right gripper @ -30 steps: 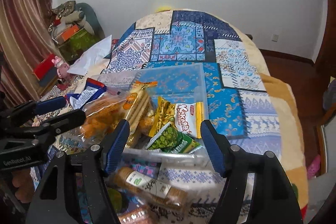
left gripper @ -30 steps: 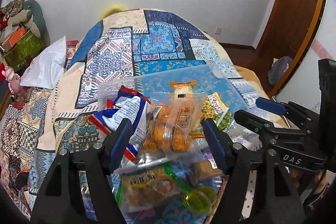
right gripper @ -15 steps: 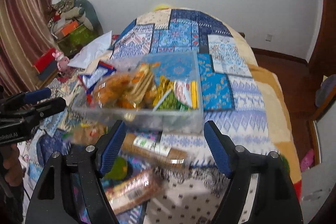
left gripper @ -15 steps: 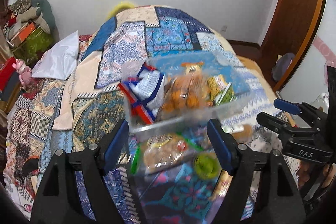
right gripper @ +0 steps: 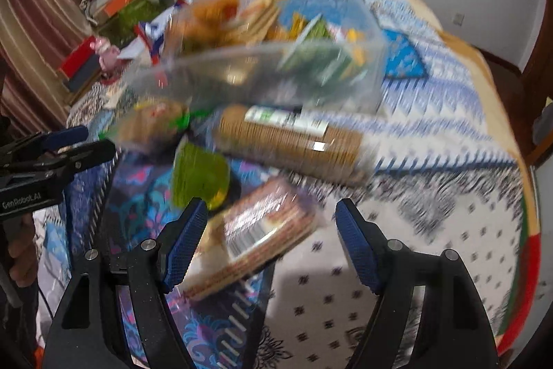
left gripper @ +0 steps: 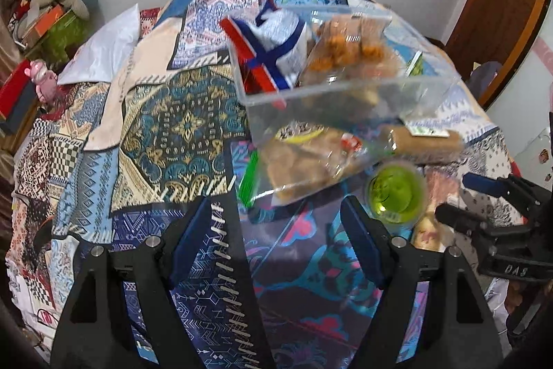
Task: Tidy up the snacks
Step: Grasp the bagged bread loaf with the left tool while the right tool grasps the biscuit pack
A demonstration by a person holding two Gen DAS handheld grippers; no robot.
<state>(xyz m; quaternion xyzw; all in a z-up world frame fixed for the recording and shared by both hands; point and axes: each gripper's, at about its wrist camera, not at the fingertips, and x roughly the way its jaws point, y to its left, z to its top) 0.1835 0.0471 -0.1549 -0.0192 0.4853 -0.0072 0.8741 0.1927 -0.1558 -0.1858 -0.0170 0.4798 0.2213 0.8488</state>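
Note:
A clear plastic bin (left gripper: 345,99) on the patterned bedspread holds a blue-white-red bag (left gripper: 273,47), an orange snack bag (left gripper: 342,47) and green packets (right gripper: 321,54). In front of it lie a zip bag of biscuits (left gripper: 300,161), a green jelly cup (left gripper: 395,192), a long cracker roll (right gripper: 290,144) and a flat wafer pack (right gripper: 255,241). My left gripper (left gripper: 276,241) is open and empty, short of the zip bag. My right gripper (right gripper: 273,241) is open around the wafer pack, jaws apart from it. The right wrist view is blurred.
The snacks sit on a bed with a patchwork cover (left gripper: 179,127). A white pillow (left gripper: 103,51) lies at the left. Stacked clutter (left gripper: 45,19) stands by the left wall. A wooden door (left gripper: 494,6) is at the right. The bed edge (right gripper: 525,196) drops off at right.
Both grippers have pulled back and up from the bin. The bin now lies farther away and the loose snacks in front of it have come into view.

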